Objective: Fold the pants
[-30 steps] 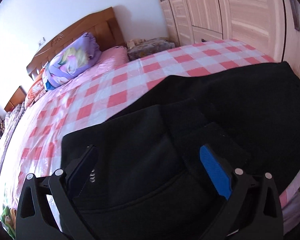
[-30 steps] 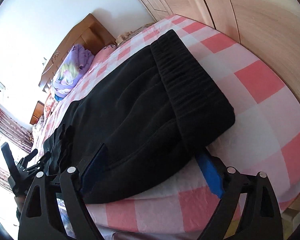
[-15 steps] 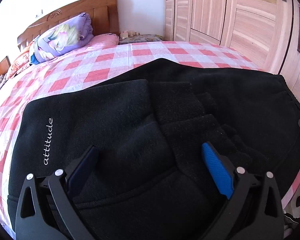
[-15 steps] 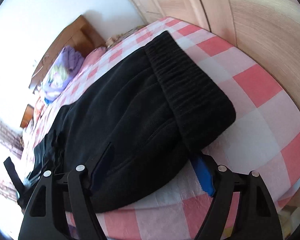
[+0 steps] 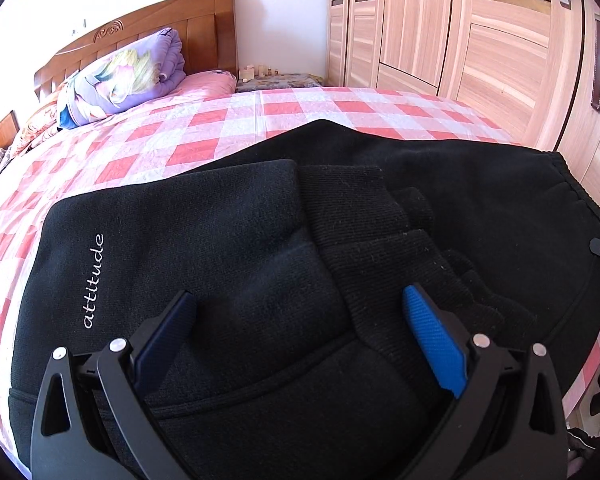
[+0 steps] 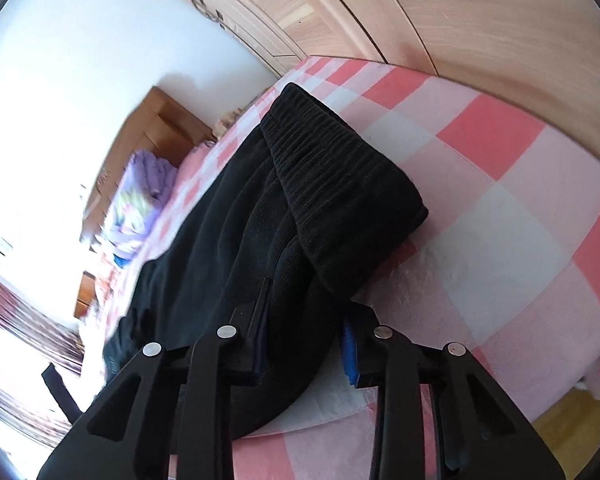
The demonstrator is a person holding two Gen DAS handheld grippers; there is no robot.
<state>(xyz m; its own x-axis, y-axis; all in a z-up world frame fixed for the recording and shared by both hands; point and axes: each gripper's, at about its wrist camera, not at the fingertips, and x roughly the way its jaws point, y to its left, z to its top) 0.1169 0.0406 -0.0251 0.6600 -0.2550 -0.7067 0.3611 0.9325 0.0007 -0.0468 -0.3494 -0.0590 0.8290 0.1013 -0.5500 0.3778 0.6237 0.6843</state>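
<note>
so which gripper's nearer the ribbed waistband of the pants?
Right. The right gripper has just been closing on the black pants beside the ribbed waistband. The left gripper hangs open over the folded leg cuffs, farther off.

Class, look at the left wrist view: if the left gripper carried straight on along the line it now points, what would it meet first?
Most likely the black pants. The left gripper stands open just above them, angled down at the cloth near the ribbed cuffs. How close it is cannot be judged.

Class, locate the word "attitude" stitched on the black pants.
In the left wrist view, the white "attitude" lettering runs up the pants at lower left, just left of the left gripper.
</note>
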